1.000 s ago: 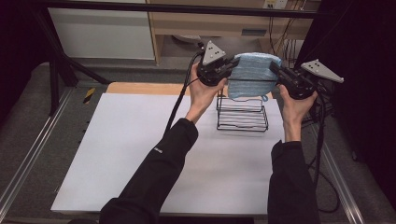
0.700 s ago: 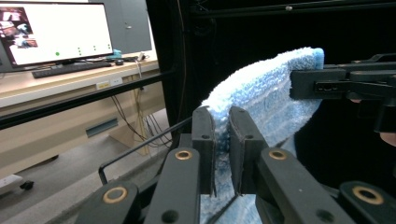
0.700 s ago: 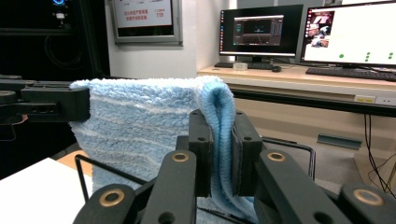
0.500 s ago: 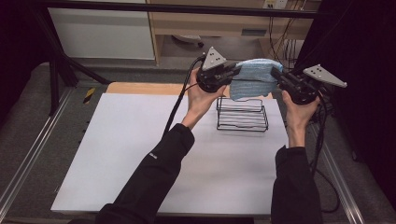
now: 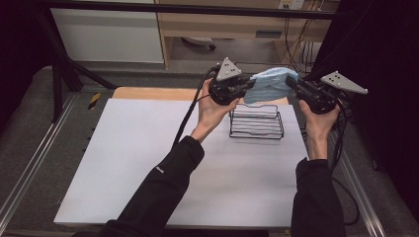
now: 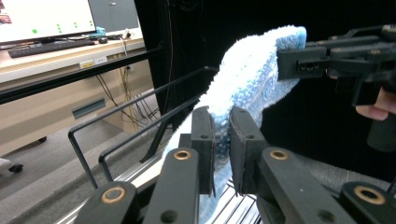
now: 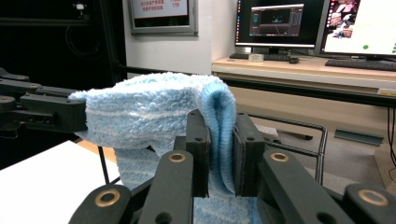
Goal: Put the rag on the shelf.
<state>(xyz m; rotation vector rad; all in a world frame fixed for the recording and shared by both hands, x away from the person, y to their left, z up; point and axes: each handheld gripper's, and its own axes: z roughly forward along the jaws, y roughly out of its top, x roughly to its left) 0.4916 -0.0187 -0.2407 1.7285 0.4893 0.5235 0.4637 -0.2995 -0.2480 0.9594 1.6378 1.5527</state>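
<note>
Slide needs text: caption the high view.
Left gripper and right gripper hold blue cloth above wire rack.

A white sheet (image 5: 148, 163) covers the table. A wooden strip (image 5: 148, 93) borders it at 12 o'clock; a yellow-black tag (image 5: 94, 100) lies off it at 10 o'clock. Beyond, a desk (image 7: 303, 70) carries monitors (image 7: 275, 23) and a keyboard (image 7: 359, 63).
</note>
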